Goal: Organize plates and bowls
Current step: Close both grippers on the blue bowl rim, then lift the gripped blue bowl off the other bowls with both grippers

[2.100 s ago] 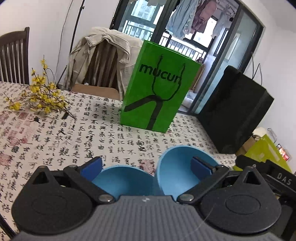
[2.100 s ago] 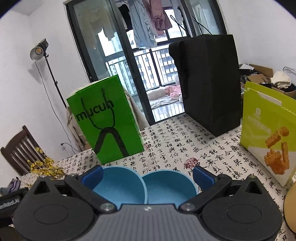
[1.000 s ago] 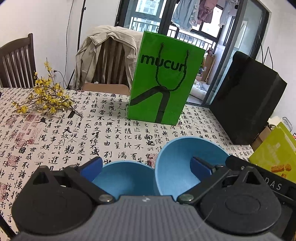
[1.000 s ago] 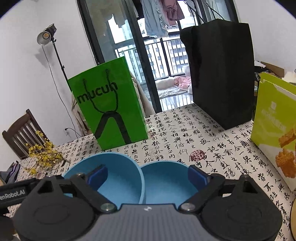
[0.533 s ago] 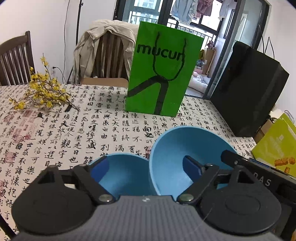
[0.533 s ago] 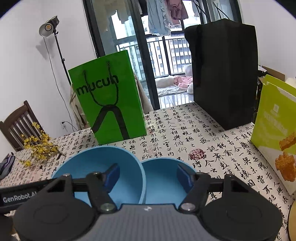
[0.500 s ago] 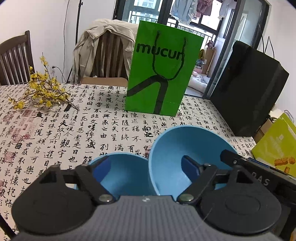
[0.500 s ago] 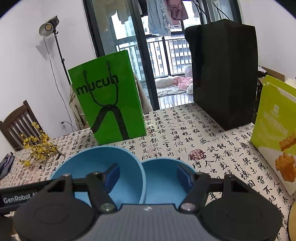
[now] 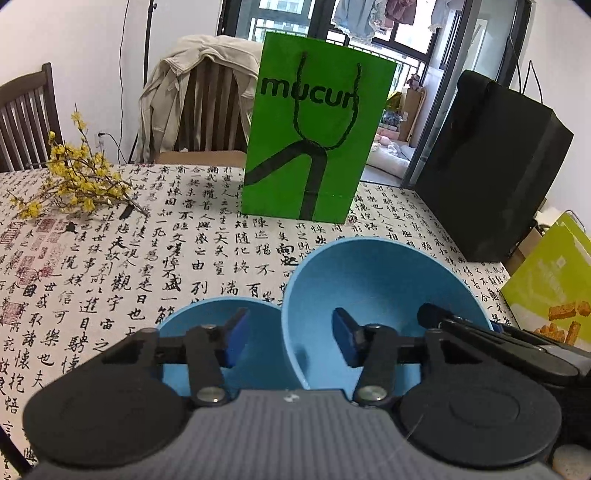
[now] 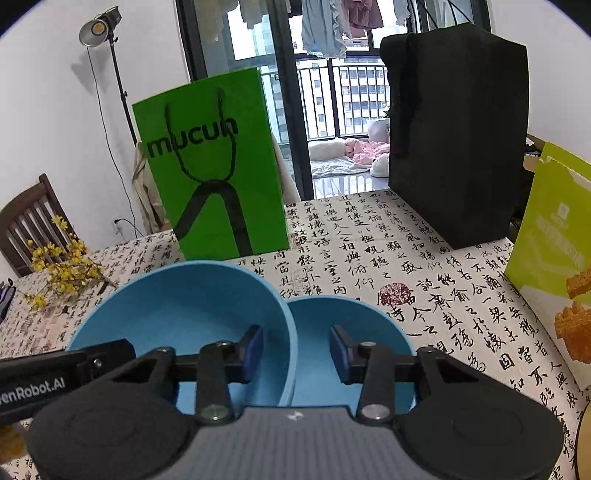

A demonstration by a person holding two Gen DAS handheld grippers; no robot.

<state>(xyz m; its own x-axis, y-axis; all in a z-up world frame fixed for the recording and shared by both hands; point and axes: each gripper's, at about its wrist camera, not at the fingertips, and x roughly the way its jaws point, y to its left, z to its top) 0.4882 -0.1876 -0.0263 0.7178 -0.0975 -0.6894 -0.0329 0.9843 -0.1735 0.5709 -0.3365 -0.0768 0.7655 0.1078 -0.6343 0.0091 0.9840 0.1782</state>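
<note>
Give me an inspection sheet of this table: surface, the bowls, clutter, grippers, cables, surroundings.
Surface: table under a calligraphy-print tablecloth, lying flat.
Job's things: larger blue bowl and smaller blue bowl, rims side by side.
Clutter: green bag, black bag and yellow-green bag standing; yellow flower sprig lying flat.
Grippers: left gripper and right gripper each straddle the larger blue bowl's wall. Both sets of jaws have just been closing; the pads are not yet pressing.
Cables: wall cable behind the table; none seen on it.
Surroundings: wooden chairs, jacket over one, studio lamp, balcony laundry.
</note>
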